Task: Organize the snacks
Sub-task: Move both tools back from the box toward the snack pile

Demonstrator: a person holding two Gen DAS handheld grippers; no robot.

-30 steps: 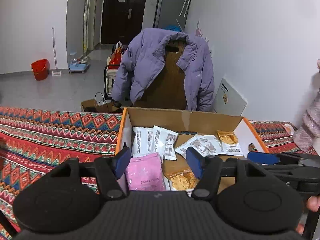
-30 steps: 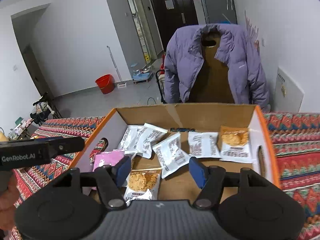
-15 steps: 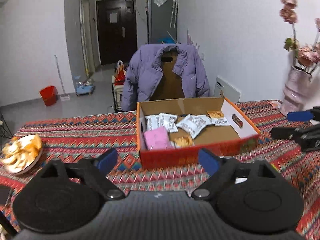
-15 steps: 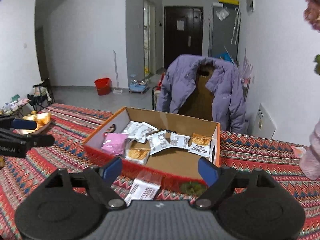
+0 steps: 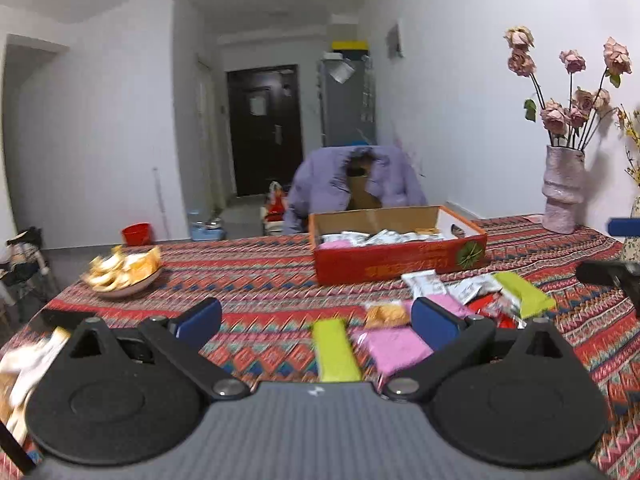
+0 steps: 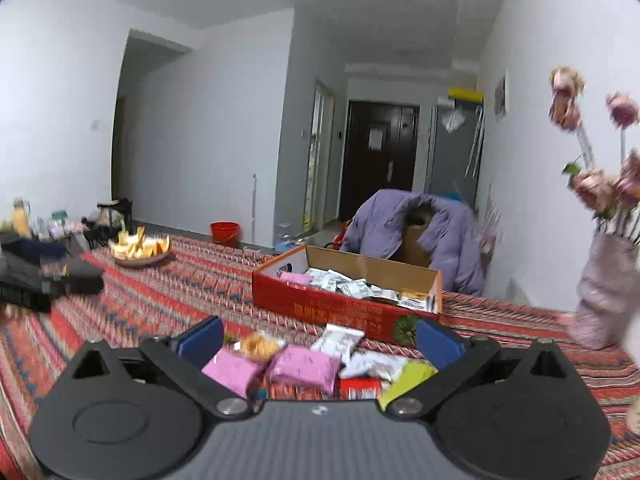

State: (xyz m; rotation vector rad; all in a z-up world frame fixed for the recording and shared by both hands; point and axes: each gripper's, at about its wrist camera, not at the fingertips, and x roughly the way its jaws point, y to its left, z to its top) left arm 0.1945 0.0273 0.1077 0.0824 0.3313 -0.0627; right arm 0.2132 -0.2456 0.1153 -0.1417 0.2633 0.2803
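A red cardboard box [image 5: 400, 258] [image 6: 320, 306] sits far back on the patterned tablecloth, with white, pink and cookie packs inside. Loose snacks lie in front of it: a green pack [image 5: 334, 350], pink packs [image 5: 394, 344] [image 6: 306, 366], a cookie pack [image 6: 258, 346], white packs [image 6: 340, 338] and a second green pack [image 5: 524, 294]. My left gripper [image 5: 316, 316] hovers near the pile, its jaws opening, pressing on nothing. My right gripper [image 6: 319, 338] is above the same pile, jaws also opening and gripping nothing. Each gripper shows blurred at the edge of the other's view.
A bowl of yellow-orange pieces [image 5: 120, 272] [image 6: 140, 250] stands at the left of the table. A pink vase of dried roses [image 5: 562, 196] [image 6: 604, 292] stands at the right by the wall. A chair draped with a purple jacket [image 5: 356, 184] is behind the box.
Both grippers have drawn back from over the box to the near side of the table, and their jaws have spread wider. The loose pile in front of the box has come into view.
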